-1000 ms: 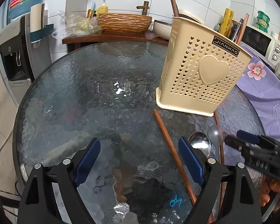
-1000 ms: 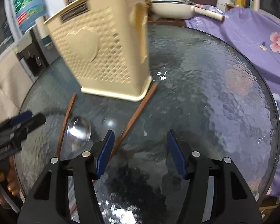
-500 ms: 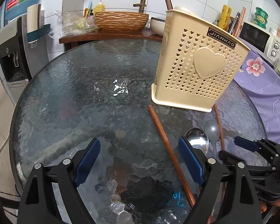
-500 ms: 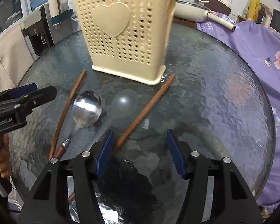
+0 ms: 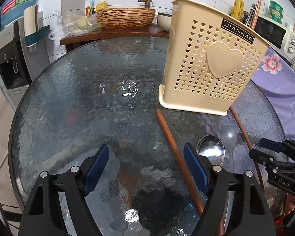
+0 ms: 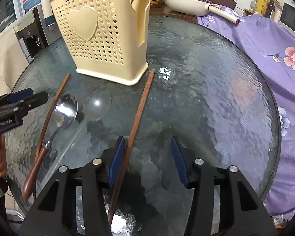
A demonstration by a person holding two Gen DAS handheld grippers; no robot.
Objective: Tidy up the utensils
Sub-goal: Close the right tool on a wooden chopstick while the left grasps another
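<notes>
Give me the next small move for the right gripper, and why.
Probably shut the right gripper on the chopstick. It is open, and the chopstick lies flat on the glass table, running between the fingers close to the left one. The holder stands just beyond its far tip. Shifting slightly left first would centre the grip.

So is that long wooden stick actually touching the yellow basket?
Apart. In the right wrist view, the tip of the wooden stick stops just beside the corner of the basket, with a thin strip of glass table between them.
</notes>
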